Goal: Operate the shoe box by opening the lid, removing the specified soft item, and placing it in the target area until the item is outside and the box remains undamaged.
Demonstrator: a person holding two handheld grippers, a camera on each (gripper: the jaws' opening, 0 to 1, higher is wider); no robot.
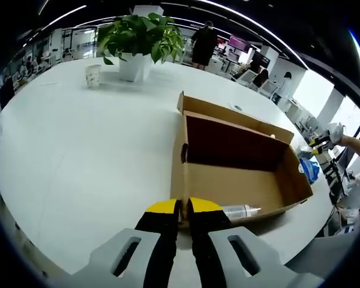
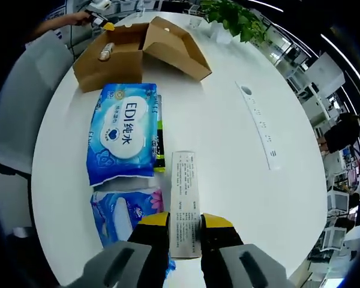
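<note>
Pinching the shoe box [image 1: 240, 180] wall with your left gripper [image 1: 184, 207], release the white carton [image 2: 185, 201] clamped in your right gripper [image 2: 185, 221] gently.

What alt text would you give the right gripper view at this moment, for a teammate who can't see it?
The right gripper is closed on a long white printed box lying on the white table. Left of it lie two blue soft packs, one behind the other. Beyond them the open cardboard shoe box holds a small tube.
</note>
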